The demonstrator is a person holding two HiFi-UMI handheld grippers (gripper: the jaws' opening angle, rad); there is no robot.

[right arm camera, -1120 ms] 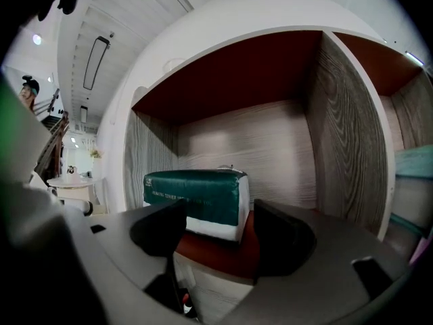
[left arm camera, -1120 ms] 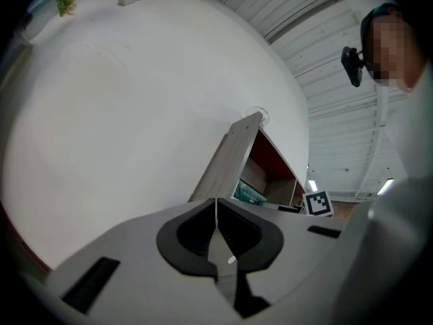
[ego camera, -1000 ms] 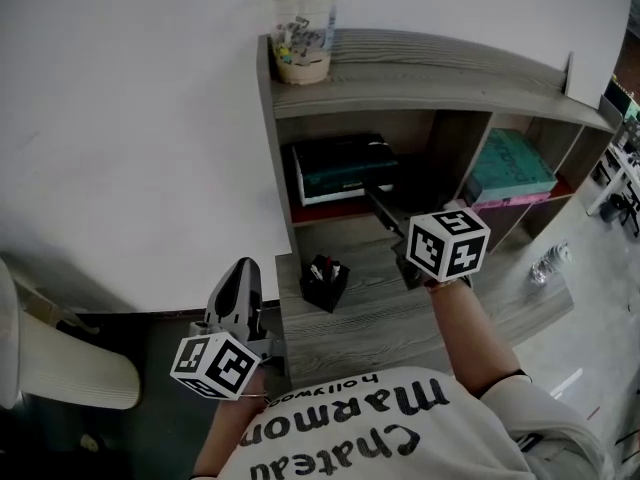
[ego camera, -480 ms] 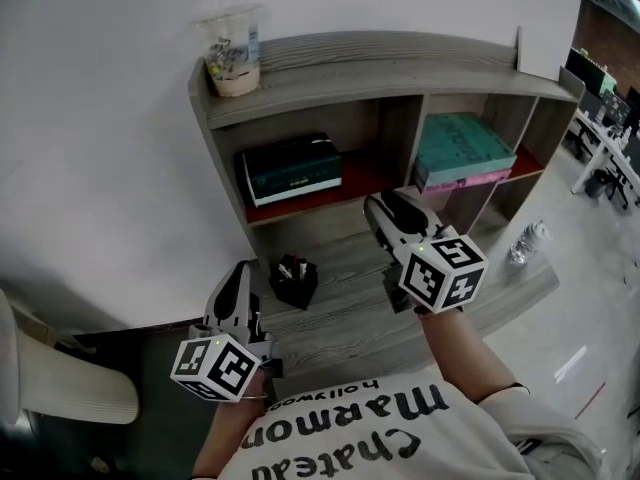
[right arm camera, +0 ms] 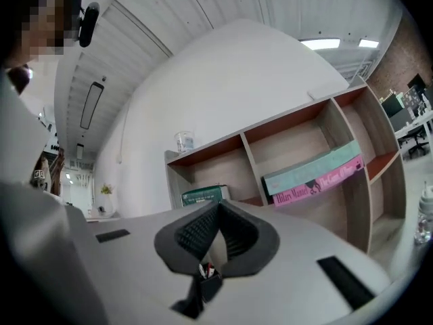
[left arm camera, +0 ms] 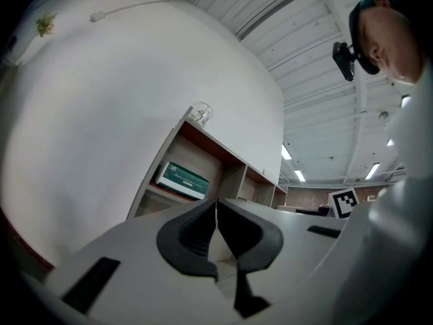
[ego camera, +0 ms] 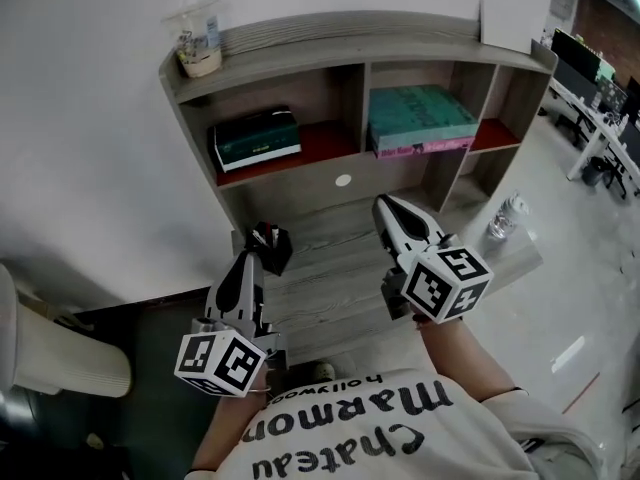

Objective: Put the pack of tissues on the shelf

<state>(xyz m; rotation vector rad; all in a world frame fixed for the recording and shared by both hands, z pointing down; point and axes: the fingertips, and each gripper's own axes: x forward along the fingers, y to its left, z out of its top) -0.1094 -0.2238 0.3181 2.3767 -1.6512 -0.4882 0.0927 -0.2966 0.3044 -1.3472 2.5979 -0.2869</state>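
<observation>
1. The left claw (left arm camera: 216,208) is being held with its jaws pressed together, and nothing is being pinched between them.
2. The right claw (right arm camera: 216,212) is likewise being held with its jaws pressed together. They have just been closing, and nothing is being gripped between them.
3. Both claws are being carried above the desk (ego camera: 330,288) and pointed toward the shelf (ego camera: 350,30). The left claw is at the desk's left edge, the right claw is nearer the middle, and the two are well apart.
4. A black pen holder (ego camera: 270,246) is being supported by the desk just beside the tips of the left claw. Whether it is being touched cannot be told.
5. The pack of tissues (ego camera: 255,138), a dark green box, is lying flat on the red floor of the shelf's left compartment. It is apart from both claws.
6. In the middle compartment, a teal book (ego camera: 420,116) is being carried on top of a pink book (ego camera: 415,149).
7. On the shelf's top board, a cup (ego camera: 200,50) is being supported at the left end. A white card (ego camera: 505,28) is being supported upright at the right end.
8. A clear bottle (ego camera: 503,218) is being carried near the desk's right end, to the right of the right claw.
</observation>
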